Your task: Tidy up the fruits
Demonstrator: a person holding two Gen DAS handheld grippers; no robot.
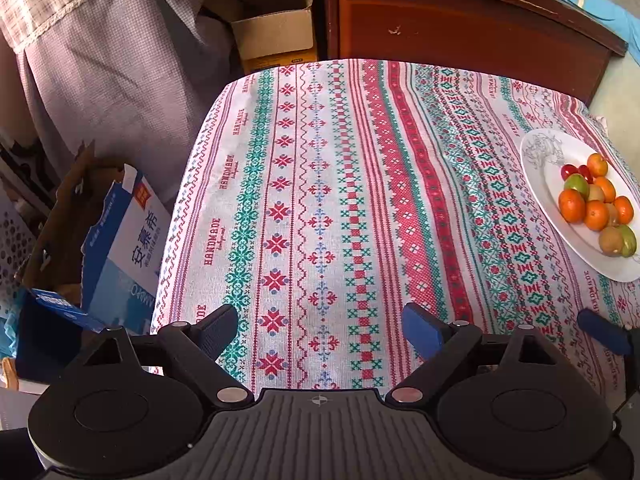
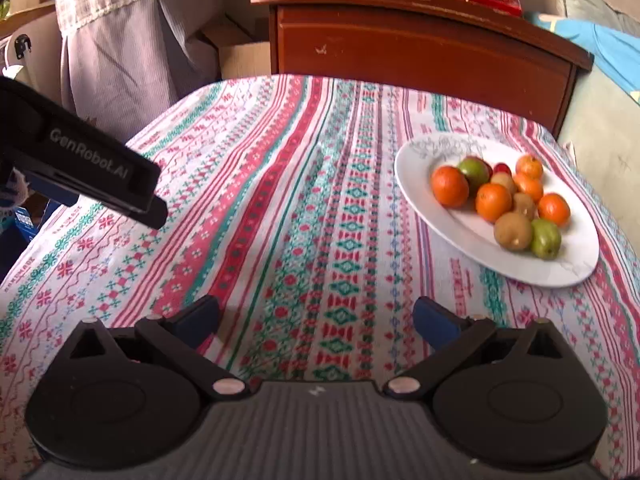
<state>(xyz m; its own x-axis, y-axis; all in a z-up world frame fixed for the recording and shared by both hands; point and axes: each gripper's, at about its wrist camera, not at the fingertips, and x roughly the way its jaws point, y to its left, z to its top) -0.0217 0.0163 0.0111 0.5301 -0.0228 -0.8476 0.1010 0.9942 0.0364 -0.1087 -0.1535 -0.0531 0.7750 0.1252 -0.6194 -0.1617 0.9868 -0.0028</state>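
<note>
Right wrist view: white plate (image 2: 452,236) on tablecloth (image 2: 280,240), fruit heaped. My right gripper (image 2: 316,320) jaws wide, empty; left gripper (image 1: 320,332) jaws apart, empty. Oranges (image 2: 449,186) look firm, round, roll-prone: pinch across middle. Green fruit (image 2: 545,239) near rim, easiest.

A woven cloth tablecloth (image 2: 280,208) with a matt, cross-stitch-like print fills the frame's centre. At right, a glossy white ceramic-looking plate (image 2: 432,216) holds smooth-skinned oranges (image 2: 450,186) and dull brown kiwis (image 2: 513,231). At the top stands a varnished wooden cabinet (image 2: 420,52), scuffed in spots. Upper left hangs checked fabric (image 1: 108,60). Printed cardboard boxes (image 1: 124,240) sit at the left edge.
</note>
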